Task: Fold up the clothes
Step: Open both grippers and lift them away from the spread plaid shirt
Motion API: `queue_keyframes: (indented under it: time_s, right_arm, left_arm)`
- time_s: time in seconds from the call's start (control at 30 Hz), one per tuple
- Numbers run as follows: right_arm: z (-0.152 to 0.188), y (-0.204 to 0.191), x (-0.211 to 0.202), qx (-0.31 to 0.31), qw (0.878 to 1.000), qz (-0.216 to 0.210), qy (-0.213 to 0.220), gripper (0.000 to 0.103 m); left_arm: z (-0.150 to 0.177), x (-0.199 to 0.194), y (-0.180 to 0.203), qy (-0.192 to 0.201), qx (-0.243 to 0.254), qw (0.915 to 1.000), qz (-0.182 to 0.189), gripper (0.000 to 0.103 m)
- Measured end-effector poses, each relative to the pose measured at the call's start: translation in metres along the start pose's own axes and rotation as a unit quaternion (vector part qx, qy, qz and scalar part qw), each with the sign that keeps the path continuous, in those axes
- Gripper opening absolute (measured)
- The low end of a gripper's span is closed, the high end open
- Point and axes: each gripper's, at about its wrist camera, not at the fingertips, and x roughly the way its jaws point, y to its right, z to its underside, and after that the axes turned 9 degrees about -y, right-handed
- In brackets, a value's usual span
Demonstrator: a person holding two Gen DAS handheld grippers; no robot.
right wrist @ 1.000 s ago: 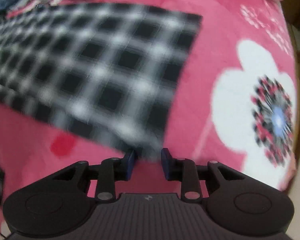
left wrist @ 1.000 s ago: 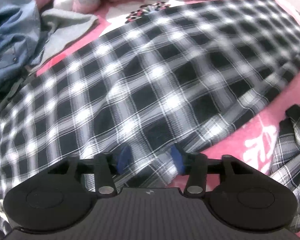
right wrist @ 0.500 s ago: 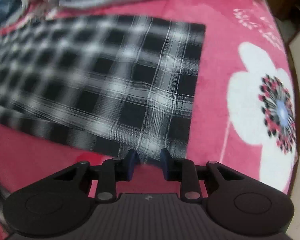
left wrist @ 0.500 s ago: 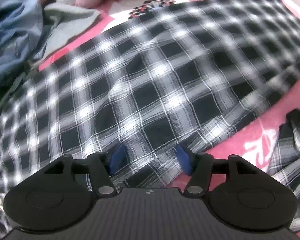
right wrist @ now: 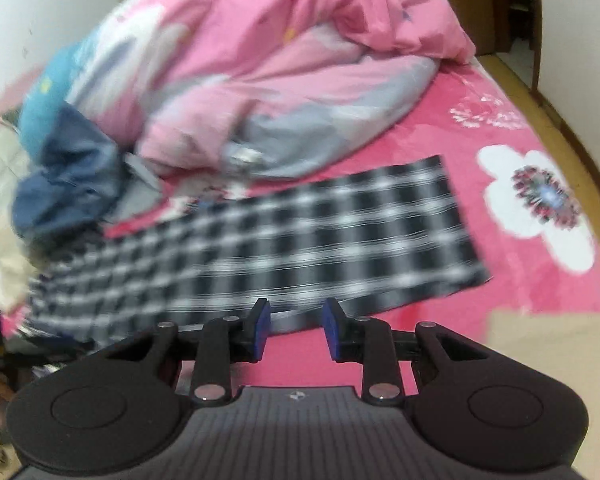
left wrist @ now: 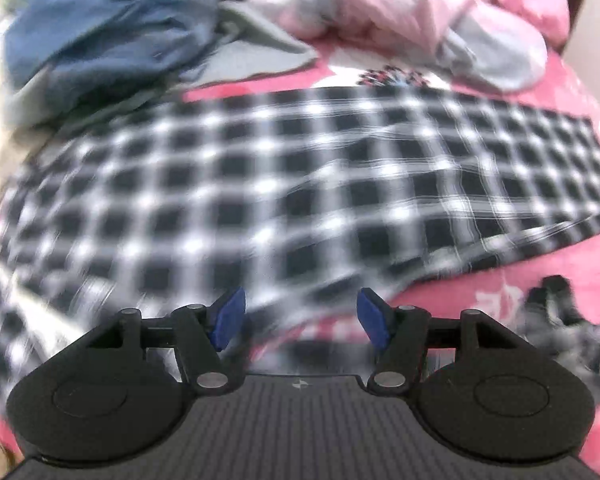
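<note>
- The plaid cloth [left wrist: 300, 184] was motion-blurred in both views, its weave unreadable.
- Its left end ran off the left wrist picture's edge.
- A dark plaid scrap [left wrist: 560, 312] at the bed's [left wrist: 540, 280] near right edge was too smeared to identify.

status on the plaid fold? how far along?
Done: the plaid garment lies as a flat long strip on the pink bedspread. In hand: nothing; left gripper and right gripper are both open, near its front edge. Left: shorter folds, then the blue clothes.

Plaid garment [right wrist: 284, 248] lying spread across the bedspread [right wrist: 520, 288] — just ahead of both grippers. Quilt [right wrist: 300, 60] sitting behind it; denim heap [right wrist: 64, 184] lying behind-left — touching its far-left end.
</note>
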Motion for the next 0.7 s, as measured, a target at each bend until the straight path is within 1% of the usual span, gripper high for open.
queue_keyframes:
  time_s: [0.07, 0.13, 0.27, 0.37, 0.47, 0.53, 0.63, 0.7]
  right_arm:
    - [0.021, -0.038, -0.001, 0.012, 1.000, -0.020, 0.003, 0.031]
    - [0.043, -0.078, 0.002, 0.019, 0.999, -0.036, -0.002, 0.031]
    - [0.092, -0.158, 0.018, 0.031, 0.995, -0.090, -0.029, 0.031]
    - [0.125, -0.209, 0.040, 0.034, 0.989, -0.124, -0.075, 0.032]
    - [0.149, -0.252, 0.057, 0.026, 0.982, -0.145, -0.120, 0.032]
    - [0.163, -0.267, 0.061, 0.027, 0.979, -0.146, -0.137, 0.032]
    - [0.178, -0.266, 0.068, 0.037, 0.982, -0.110, -0.151, 0.032]
    - [0.182, -0.255, 0.074, 0.054, 0.984, -0.086, -0.148, 0.032]
  left_arm:
    - [0.022, -0.022, -0.026, -0.002, -0.028, 0.9994, 0.022, 0.067]
    - [0.044, -0.035, -0.053, -0.016, -0.037, 0.9985, 0.036, 0.067]
    - [0.083, -0.052, -0.111, -0.045, -0.050, 0.9975, 0.024, 0.067]
    - [0.112, -0.064, -0.155, -0.058, -0.070, 0.9958, 0.010, 0.067]
    - [0.131, -0.059, -0.190, -0.078, -0.102, 0.9917, -0.006, 0.067]
    - [0.138, -0.051, -0.204, -0.085, -0.124, 0.9886, -0.010, 0.067]
    - [0.146, -0.038, -0.220, -0.086, -0.157, 0.9837, -0.009, 0.067]
    - [0.146, -0.032, -0.224, -0.089, -0.193, 0.9772, -0.002, 0.066]
